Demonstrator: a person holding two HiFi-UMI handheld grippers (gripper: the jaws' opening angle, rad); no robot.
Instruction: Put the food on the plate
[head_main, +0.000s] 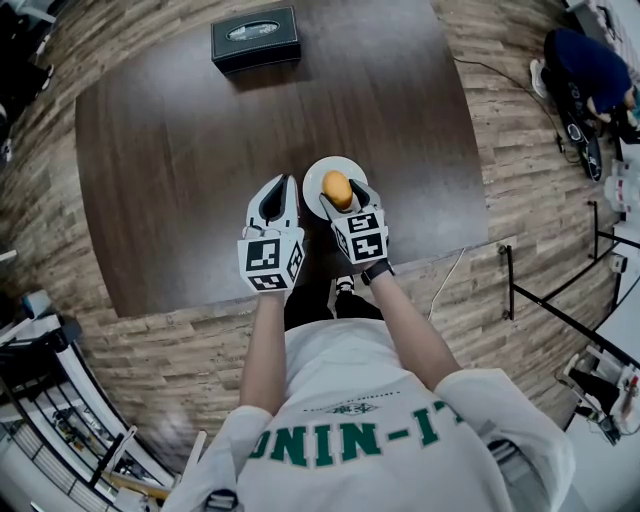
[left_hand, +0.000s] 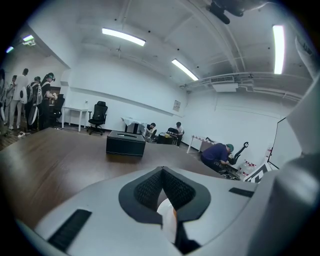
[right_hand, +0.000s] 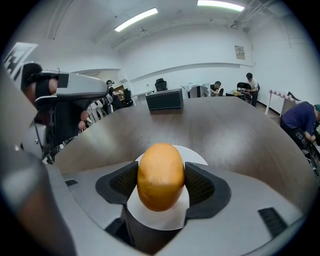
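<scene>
The food (right_hand: 160, 176), a smooth golden-brown oval, sits clamped between the pads of the right gripper (head_main: 340, 197), a pad pressed flat on each flank so it can't roll out; it hangs directly over the white plate (right_hand: 196, 155), which shows as a pale disc under and around it; whether its underside touches the plate yet I can't tell. The gripper tilts down toward the plate, which I take as lining up the drop; letting go looks like the step left. The left gripper (head_main: 281, 193) hovers just beside the plate, its jaws brought together with nothing in them, apparently kept out of the way. The plate stands near the person's edge of the dark wooden table (head_main: 200, 150); a black box (head_main: 255, 38) lies well apart at the far side.
</scene>
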